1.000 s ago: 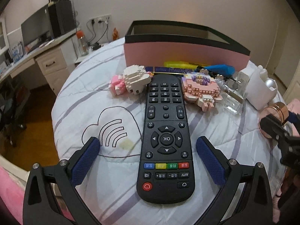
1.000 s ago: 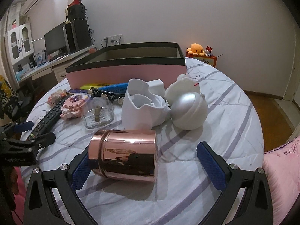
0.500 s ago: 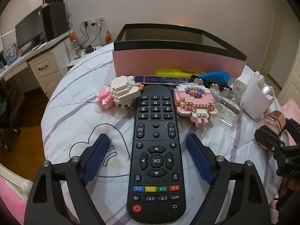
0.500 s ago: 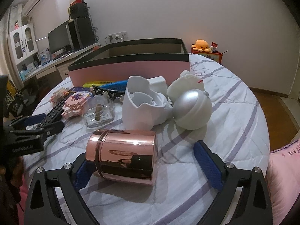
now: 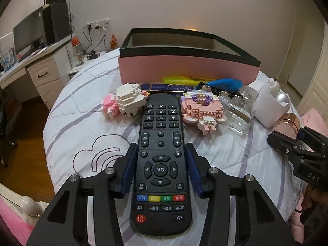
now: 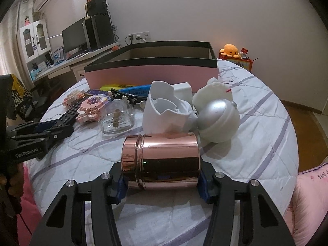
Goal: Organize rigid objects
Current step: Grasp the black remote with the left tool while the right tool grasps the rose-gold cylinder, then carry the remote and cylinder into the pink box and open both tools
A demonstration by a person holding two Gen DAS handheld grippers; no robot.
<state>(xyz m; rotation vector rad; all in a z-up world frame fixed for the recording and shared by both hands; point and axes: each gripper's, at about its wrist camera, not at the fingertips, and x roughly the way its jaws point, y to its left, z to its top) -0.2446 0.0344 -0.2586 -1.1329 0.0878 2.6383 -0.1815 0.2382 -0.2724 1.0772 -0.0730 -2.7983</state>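
My left gripper point(image 5: 161, 169) is shut on a black remote control point(image 5: 161, 143) that lies lengthwise on the white striped cover, its blue pads pressed on both long sides. My right gripper point(image 6: 161, 181) is shut on a rose-gold metal canister point(image 6: 161, 161) lying on its side, one pad on each end. A pink box with a black rim point(image 5: 188, 69) stands open at the back of the table; it also shows in the right wrist view point(image 6: 151, 71).
Between the grippers and the box lie two pink and white brick models point(image 5: 125, 101) point(image 5: 202, 108), a glass bottle point(image 6: 116, 120), a white holder point(image 6: 164, 110), a silver ball point(image 6: 219, 116), and yellow and blue items point(image 5: 221, 83). A desk point(image 5: 30, 65) stands left.
Both grippers have moved forward and closed: the left jaws shut onto the sides of the remote, the right jaws onto the ends of the canister.
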